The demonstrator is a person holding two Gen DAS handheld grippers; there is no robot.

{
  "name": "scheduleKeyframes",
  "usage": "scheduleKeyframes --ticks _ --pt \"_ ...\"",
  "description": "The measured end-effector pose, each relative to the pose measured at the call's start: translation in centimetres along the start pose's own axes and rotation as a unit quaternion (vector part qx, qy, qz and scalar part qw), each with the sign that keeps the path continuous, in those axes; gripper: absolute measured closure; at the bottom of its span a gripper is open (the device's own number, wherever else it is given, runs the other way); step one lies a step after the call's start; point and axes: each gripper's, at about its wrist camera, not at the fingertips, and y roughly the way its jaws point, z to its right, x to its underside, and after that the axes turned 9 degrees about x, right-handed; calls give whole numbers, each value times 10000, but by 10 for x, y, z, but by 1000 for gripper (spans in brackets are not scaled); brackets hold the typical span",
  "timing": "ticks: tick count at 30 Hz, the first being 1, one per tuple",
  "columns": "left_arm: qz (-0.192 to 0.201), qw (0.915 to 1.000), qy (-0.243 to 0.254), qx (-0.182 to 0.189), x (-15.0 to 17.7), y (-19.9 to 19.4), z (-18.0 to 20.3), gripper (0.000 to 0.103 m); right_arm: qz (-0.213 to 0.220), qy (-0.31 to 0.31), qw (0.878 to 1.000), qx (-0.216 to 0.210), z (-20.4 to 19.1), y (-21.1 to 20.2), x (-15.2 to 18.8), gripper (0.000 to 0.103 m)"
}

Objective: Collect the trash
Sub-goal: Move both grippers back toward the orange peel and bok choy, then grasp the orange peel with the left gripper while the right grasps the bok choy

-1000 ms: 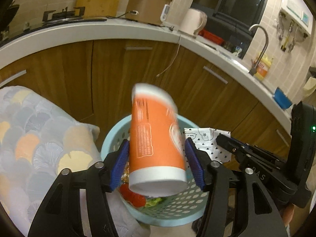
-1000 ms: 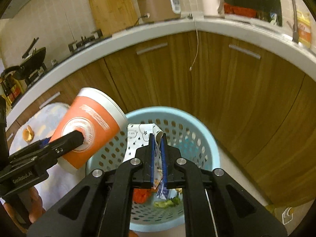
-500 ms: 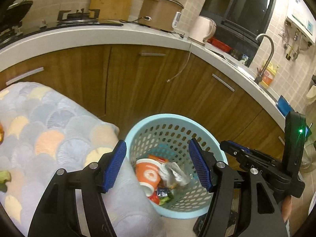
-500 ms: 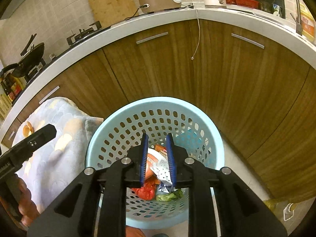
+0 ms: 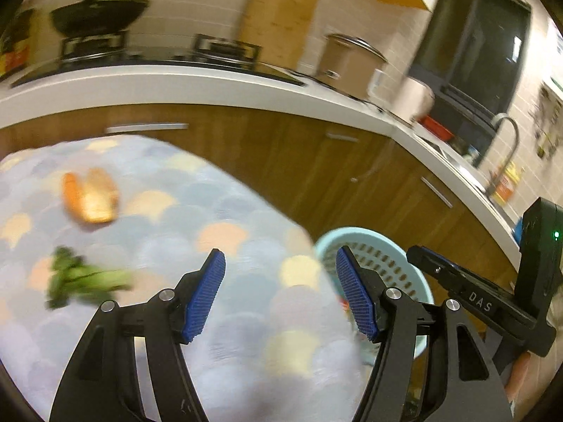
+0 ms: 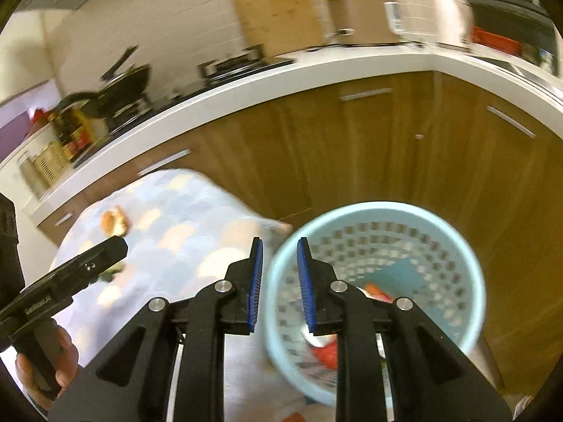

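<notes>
Two grippers hang above a table with a scale-pattern cloth beside a light blue basket. The left gripper has its blue pads wide apart and holds nothing. The right gripper has its pads a little apart, also with nothing between them. On the cloth lie an orange peel piece and a green vegetable scrap, both blurred. Some red and white trash lies inside the basket.
</notes>
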Motion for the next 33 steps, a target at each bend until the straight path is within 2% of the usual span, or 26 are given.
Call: scheduleKeyframes --ticks 7,10,15,18,19,22,24,26,27,31,33 --pt "297 9971 -435 -544 -4 -53 -65 41 -252 -762 9946 -662 -86 25 1 85" --pt "422 9935 -556 -903 -4 -74 -94 41 -420 -1062 9891 -931 -120 39 4 85" --pt "434 9867 -741 -1379 3 -93 -136 41 -740 -1694 9732 -1370 -178 64 16 85" --pt "332 9824 -648 -1723 9 -92 -154 41 -979 -2241 9560 -1621 -206 78 27 85" --pt "307 9817 -642 -1764 11 -90 -158 41 -1011 -2489 9496 -1614 -215 81 32 85" --pt "314 9808 -658 -1807 16 -90 -168 41 -1008 -2818 9414 -1553 -228 87 38 85" --pt "337 9810 -686 -1784 16 -89 -171 41 -978 -2808 9418 -1569 -229 89 35 77" --pt "421 9815 -641 -1756 15 -91 -170 39 -852 -2786 9439 -1557 -228 90 31 48" --pt "434 9815 -615 -1760 16 -91 -170 39 -774 -2829 9435 -1542 -229 89 29 45" --pt "469 9809 -568 -1801 17 -91 -165 39 -698 -3254 9296 -1584 -236 89 26 44" --pt "516 9807 -600 -1787 17 -92 -166 39 -846 -3506 9171 -1702 -244 97 27 44"
